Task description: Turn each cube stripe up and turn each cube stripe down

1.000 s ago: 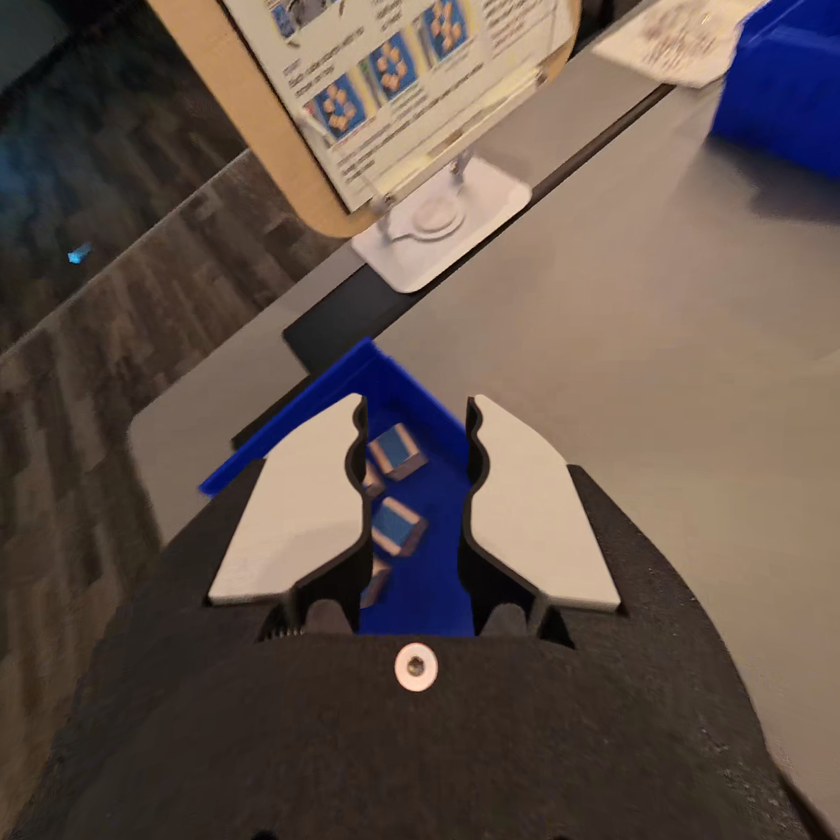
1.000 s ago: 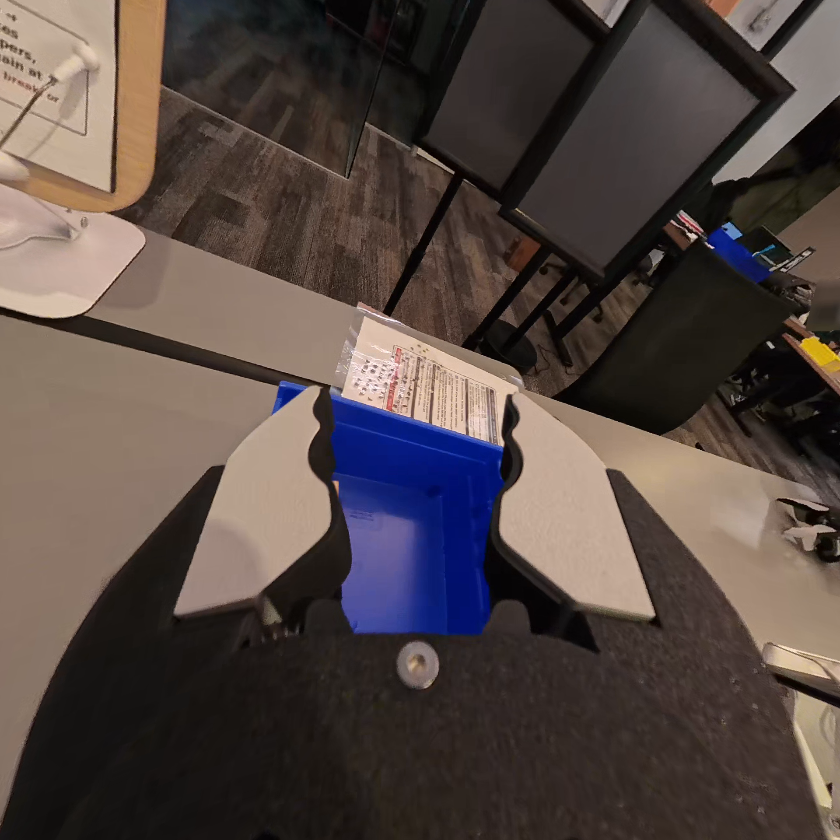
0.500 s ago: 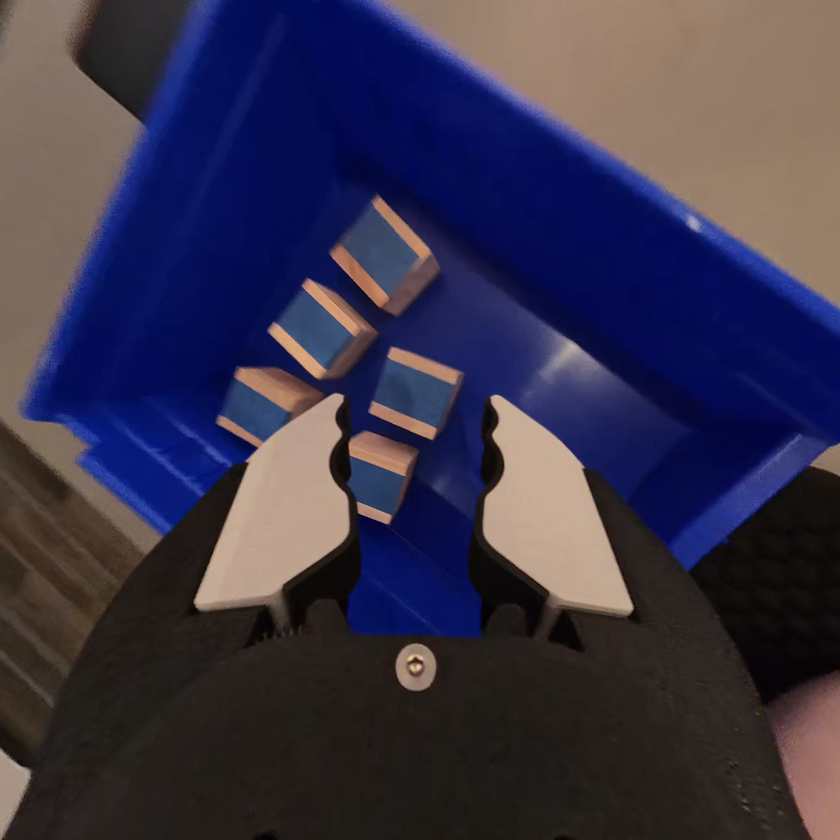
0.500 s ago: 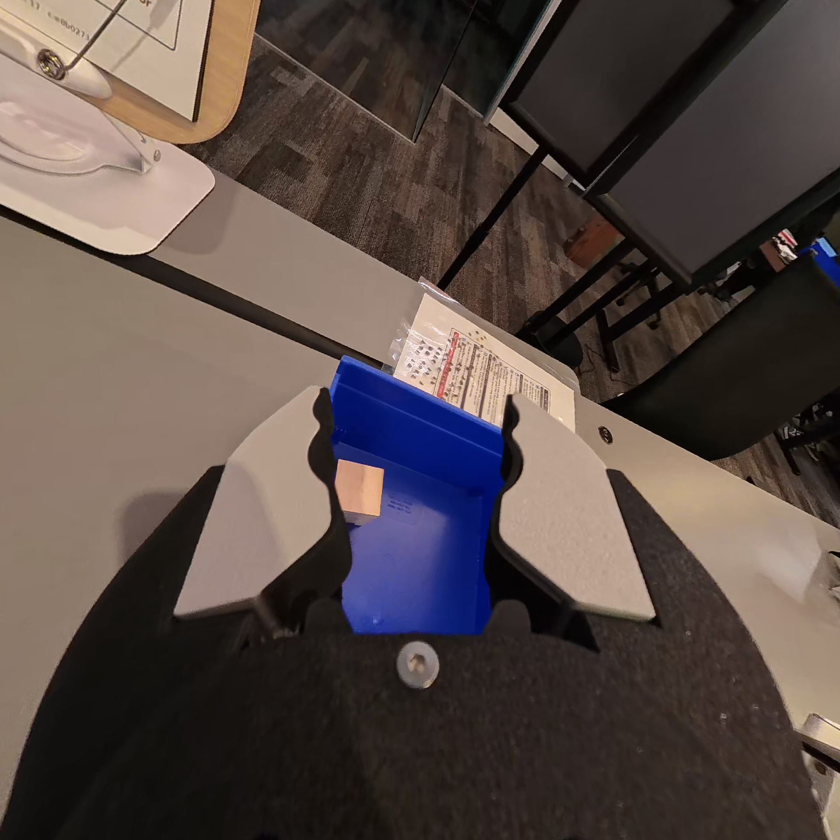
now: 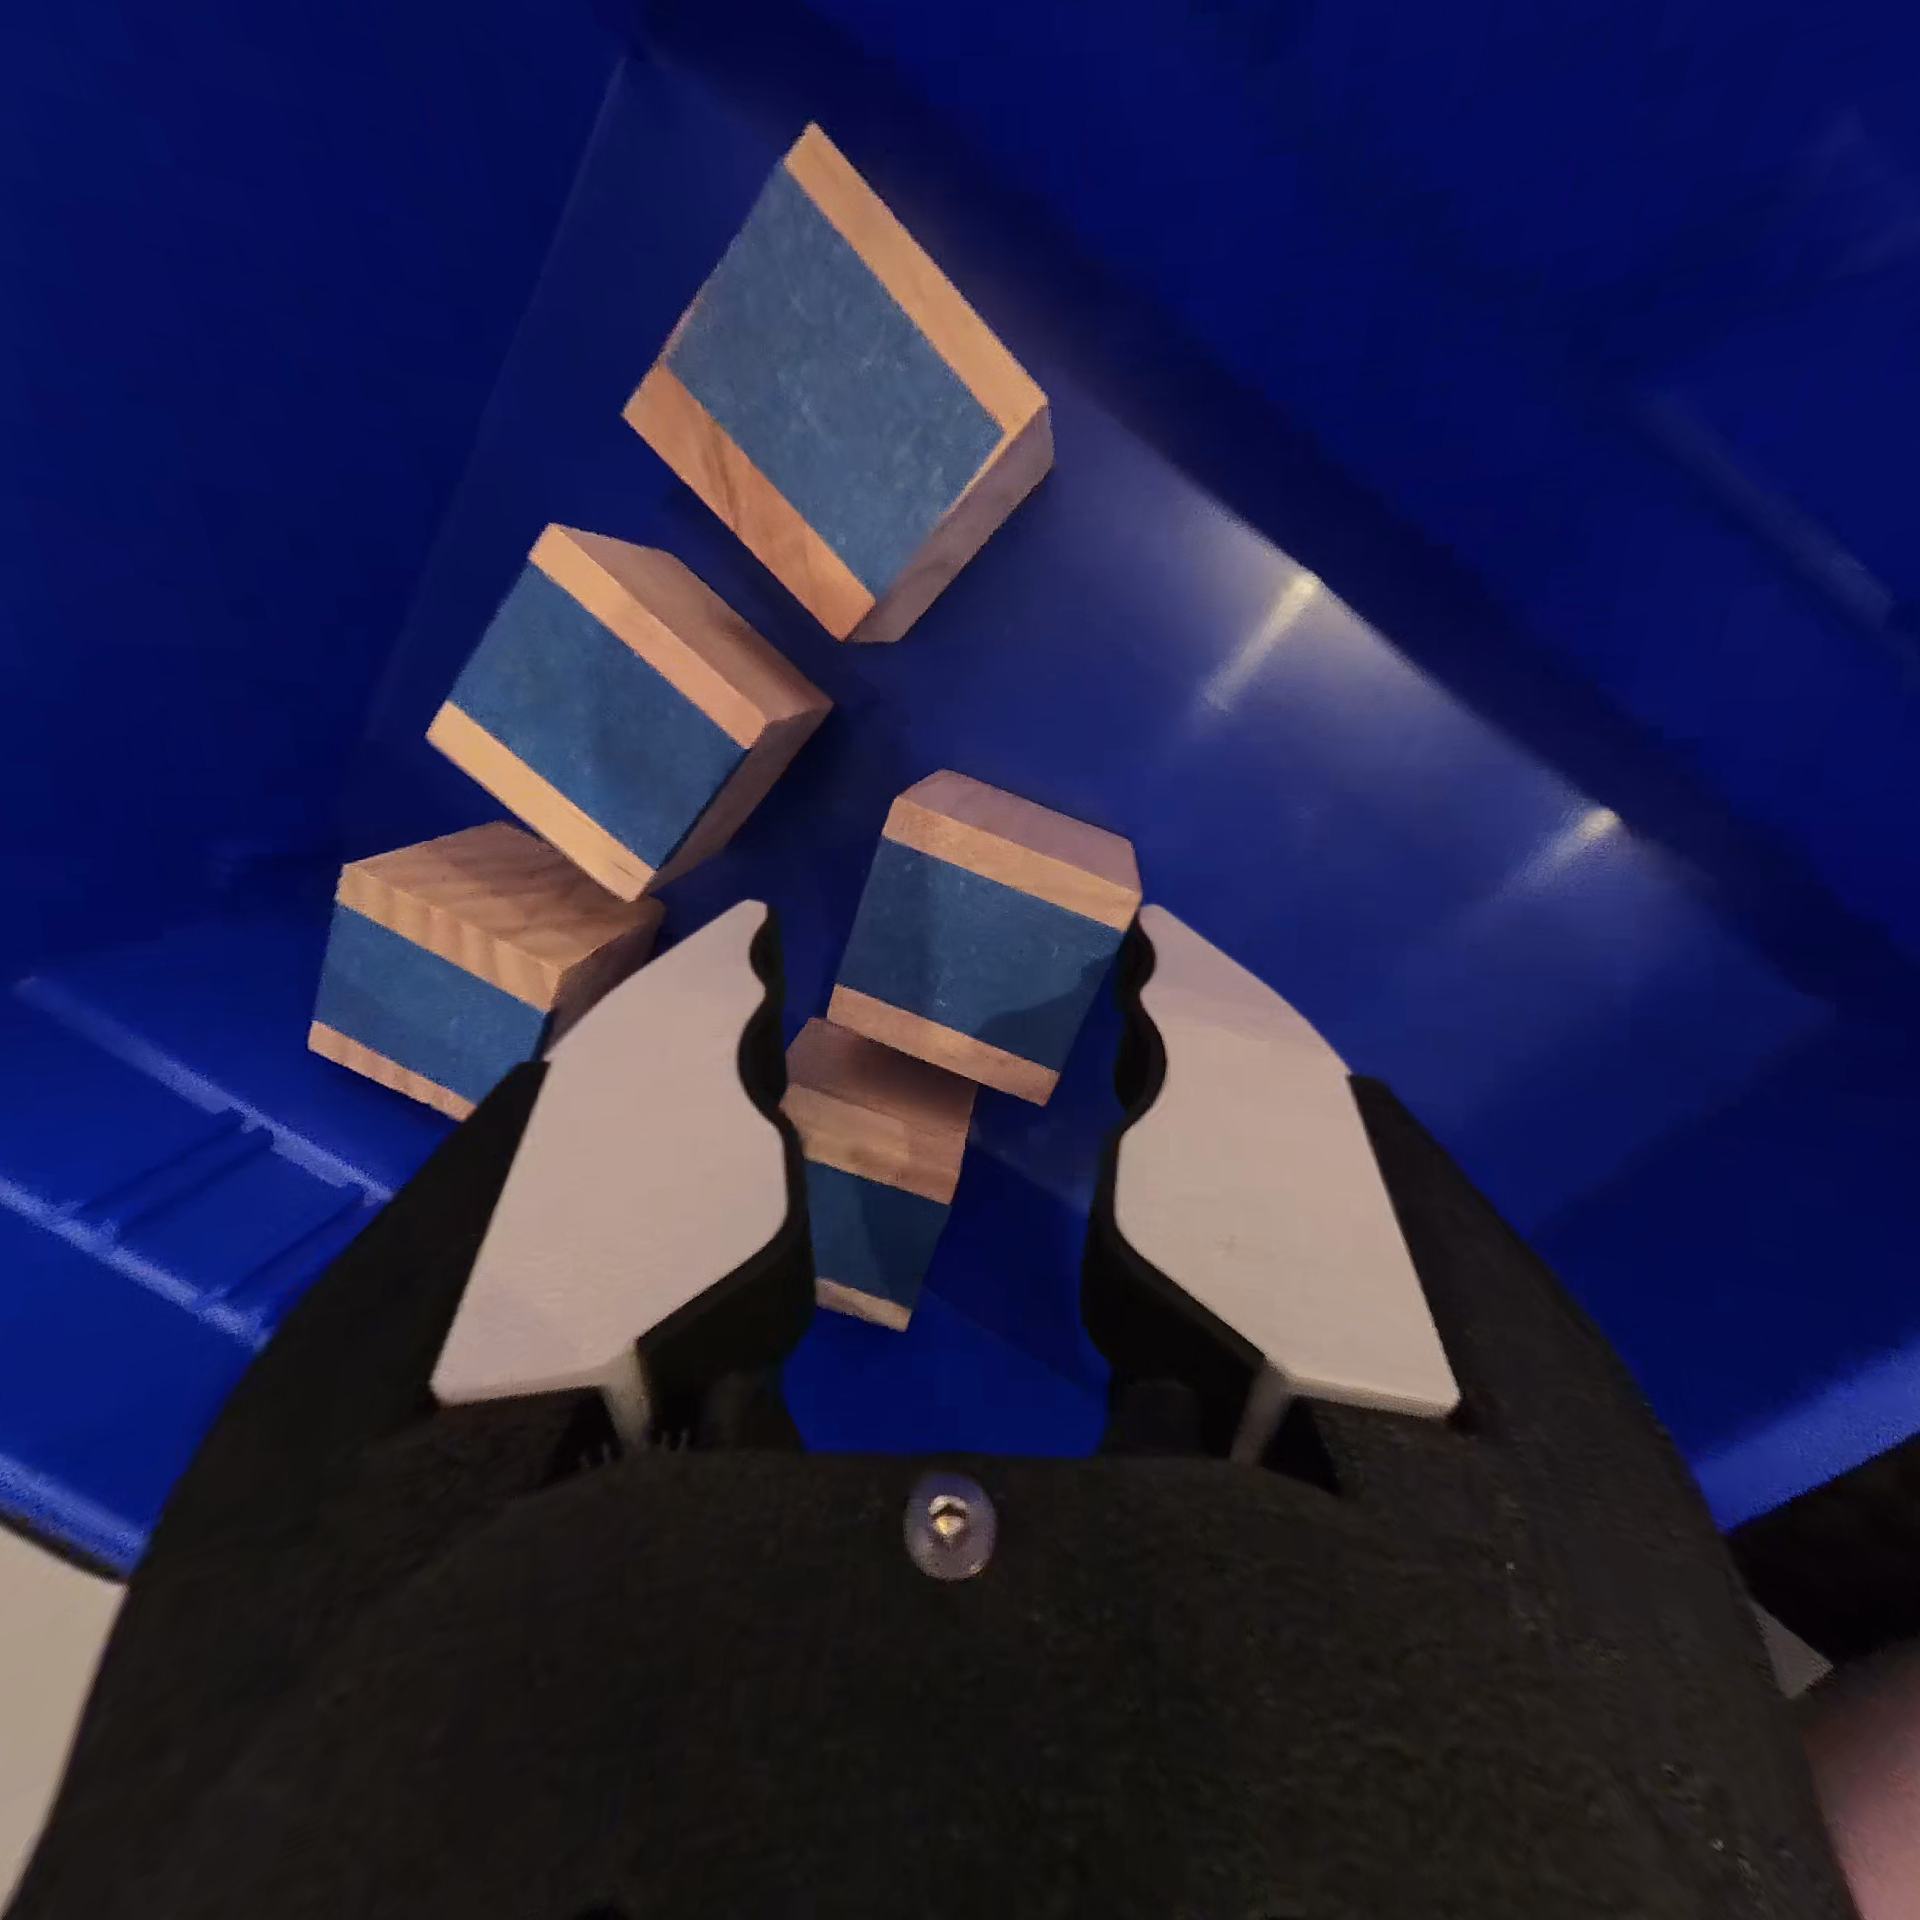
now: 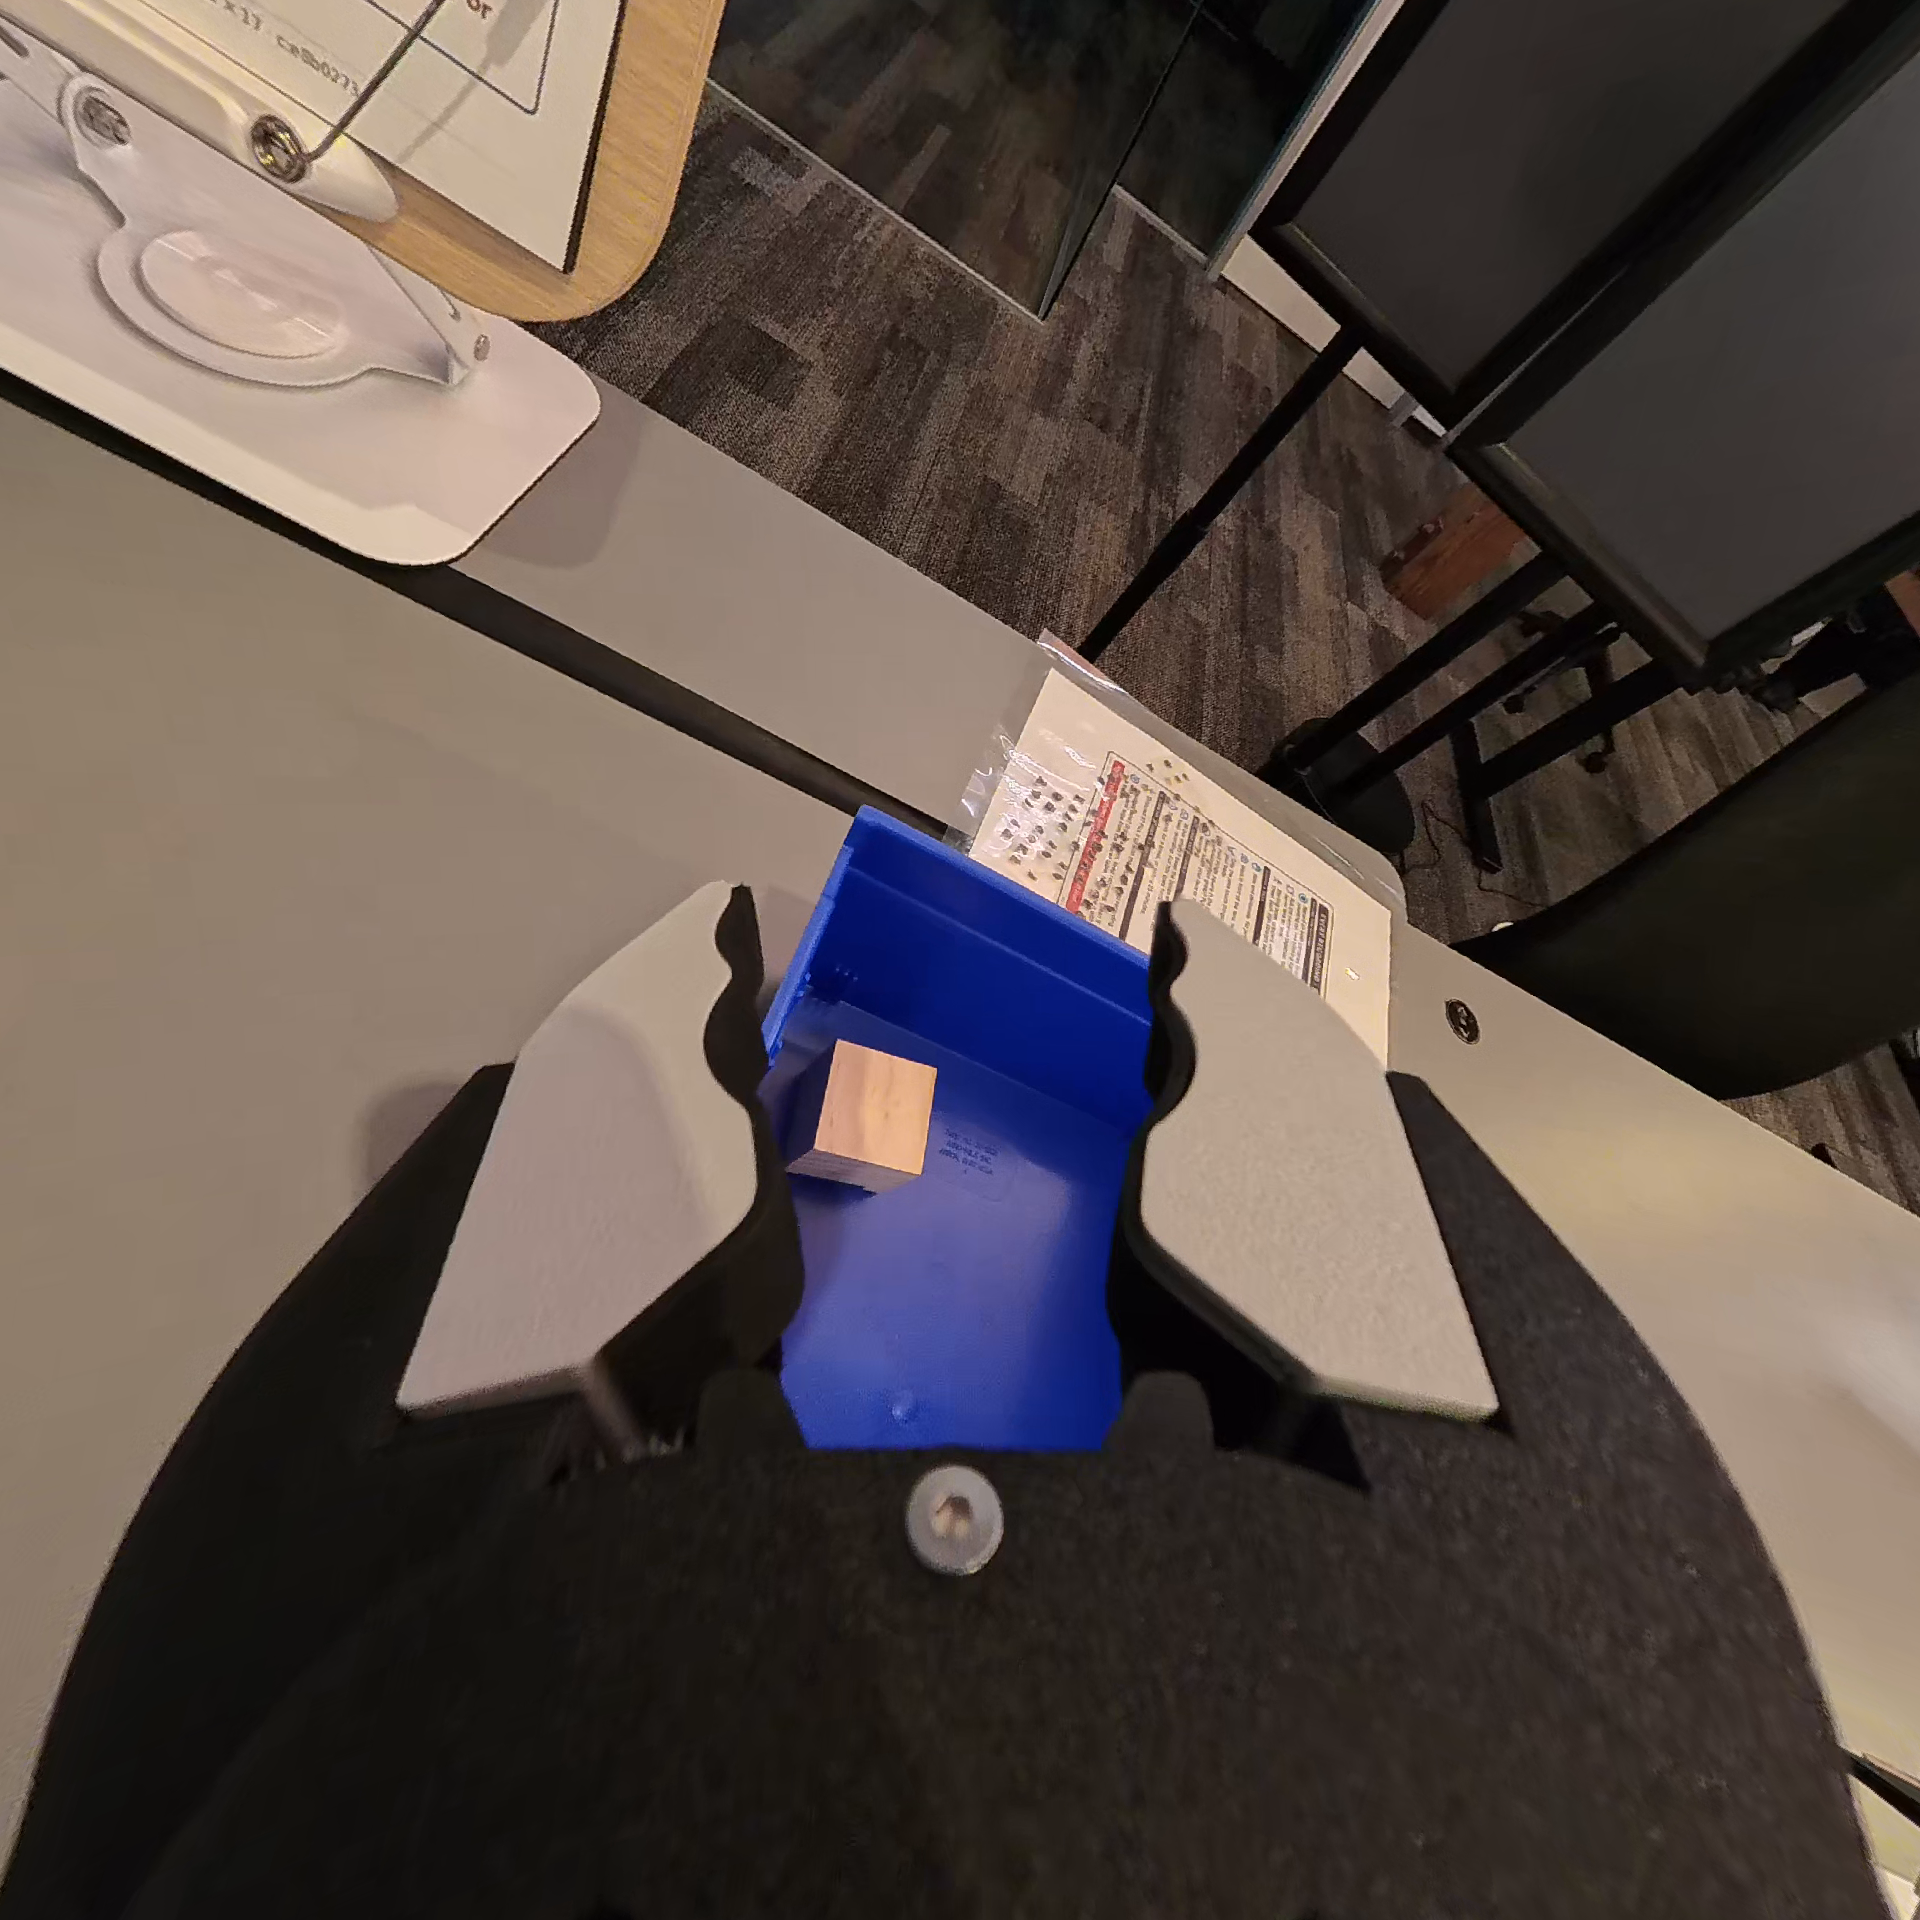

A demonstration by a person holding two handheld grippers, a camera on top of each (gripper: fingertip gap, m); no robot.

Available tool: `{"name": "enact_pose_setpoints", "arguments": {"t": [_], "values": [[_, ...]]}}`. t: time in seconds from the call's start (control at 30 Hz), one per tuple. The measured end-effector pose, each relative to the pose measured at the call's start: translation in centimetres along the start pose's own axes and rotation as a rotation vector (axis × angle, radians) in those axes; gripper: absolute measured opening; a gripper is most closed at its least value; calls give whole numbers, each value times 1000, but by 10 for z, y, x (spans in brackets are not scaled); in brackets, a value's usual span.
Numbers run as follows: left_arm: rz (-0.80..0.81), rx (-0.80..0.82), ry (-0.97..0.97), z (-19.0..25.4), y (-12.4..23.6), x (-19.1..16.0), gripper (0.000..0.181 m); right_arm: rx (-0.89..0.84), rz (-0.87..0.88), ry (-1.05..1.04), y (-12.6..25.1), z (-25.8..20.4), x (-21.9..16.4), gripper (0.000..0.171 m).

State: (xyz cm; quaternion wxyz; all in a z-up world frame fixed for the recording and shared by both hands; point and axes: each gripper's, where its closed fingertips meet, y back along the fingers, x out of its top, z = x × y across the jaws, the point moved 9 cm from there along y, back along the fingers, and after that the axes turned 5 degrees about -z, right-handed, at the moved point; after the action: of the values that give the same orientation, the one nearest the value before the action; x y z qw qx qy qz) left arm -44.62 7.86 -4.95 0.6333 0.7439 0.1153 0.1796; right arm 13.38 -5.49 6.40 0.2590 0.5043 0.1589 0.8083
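Observation:
In the left wrist view, several wooden cubes with a blue stripe lie in a blue bin (image 5: 1455, 520). Their striped faces point up or toward the camera. My left gripper (image 5: 945, 920) is open and low inside this bin. Its fingertips stand on either side of one striped cube (image 5: 977, 935), and another cube (image 5: 883, 1164) lies between the fingers nearer the palm. In the right wrist view, my right gripper (image 6: 951, 906) is open and empty above a second blue bin (image 6: 987, 956). One cube (image 6: 873, 1117) sits there with a plain wood face up.
A board on a white stand (image 6: 291, 416) is at the far left of the grey table (image 6: 312, 831). A printed sheet in a plastic bag (image 6: 1195, 862) lies behind the second bin near the table's far edge. Black panels on stands (image 6: 1662, 260) and a chair (image 6: 1714, 935) are beyond.
My left gripper has tipped down and dropped into the bin, close over the striped cubes. My right gripper has tilted down over the second bin, and the plain-faced cube has come into view.

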Motion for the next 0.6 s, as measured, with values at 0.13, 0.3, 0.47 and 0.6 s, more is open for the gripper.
{"name": "enact_pose_setpoints", "arguments": {"t": [0.13,0.3,0.47,0.6], "values": [[-9,-33,-6,2,-3,2,49,16,-5,10,0,0,0,71],[14,-73,40,3,16,1,48,-39,44,55,5,-4,6,69],[314,-65,66,15,86,7,48,-64,129,115,20,-22,21,69],[650,-84,-34,54,148,41,48,9,237,219,39,-53,37,69]]}}
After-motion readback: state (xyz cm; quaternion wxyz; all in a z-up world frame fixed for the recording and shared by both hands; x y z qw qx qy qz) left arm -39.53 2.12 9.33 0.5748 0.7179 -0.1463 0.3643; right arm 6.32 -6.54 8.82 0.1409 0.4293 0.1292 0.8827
